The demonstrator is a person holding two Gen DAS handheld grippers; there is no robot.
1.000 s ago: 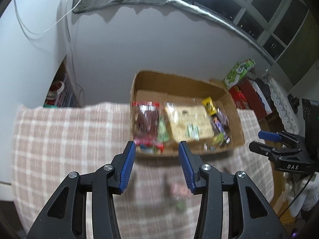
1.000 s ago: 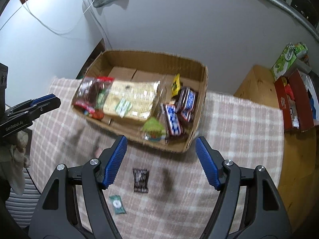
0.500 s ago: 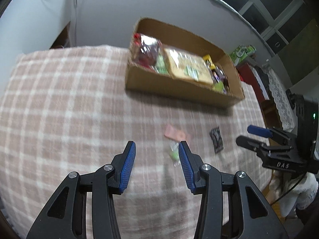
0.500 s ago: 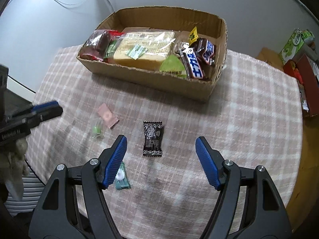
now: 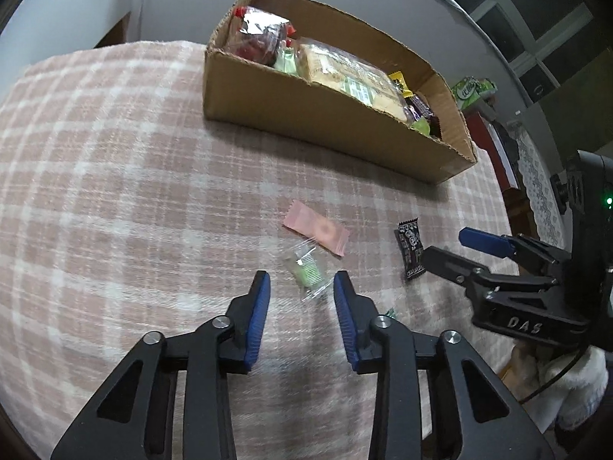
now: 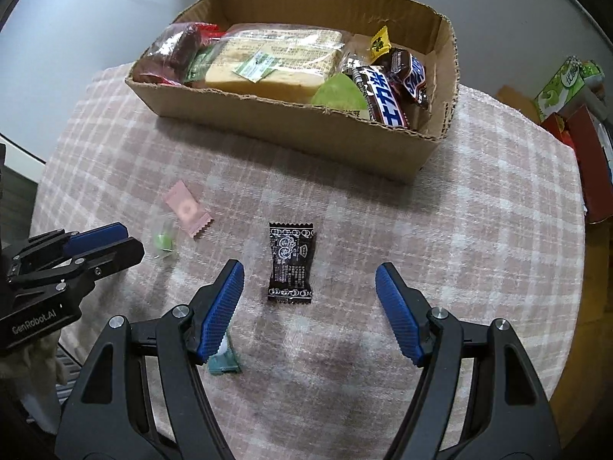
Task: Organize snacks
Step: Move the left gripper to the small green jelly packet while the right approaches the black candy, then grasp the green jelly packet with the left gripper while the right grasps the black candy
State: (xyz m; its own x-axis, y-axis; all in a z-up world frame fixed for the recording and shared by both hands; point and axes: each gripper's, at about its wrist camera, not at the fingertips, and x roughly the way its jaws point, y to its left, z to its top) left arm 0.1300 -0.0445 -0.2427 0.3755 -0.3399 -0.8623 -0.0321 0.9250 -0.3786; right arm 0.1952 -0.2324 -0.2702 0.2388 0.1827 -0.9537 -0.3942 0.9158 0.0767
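Since the earlier frames both grippers have come down from over the box [image 6: 306, 130] to the checked cloth [image 6: 479, 230] in front of it, so the loose sweets now fill the near view. The left gripper [image 5: 300, 295] has just been narrowing its jaws; they are still apart, with the clear-wrapped green candy [image 5: 308, 270] just ahead of the tips and not pinched. The right gripper [image 6: 308, 287] stands wide open, as before, with the black packet [image 6: 290, 262] lying flat on the cloth between and just beyond its pads, touching neither. A pink packet [image 6: 186, 210] lies just beside the green candy, toward the box. A teal packet [image 6: 224, 362] is half hidden under the right gripper's left finger. The box, full of snacks, sits well apart from the loose pieces, leaving bare cloth between. To the right the cloth runs clear to the table edge.
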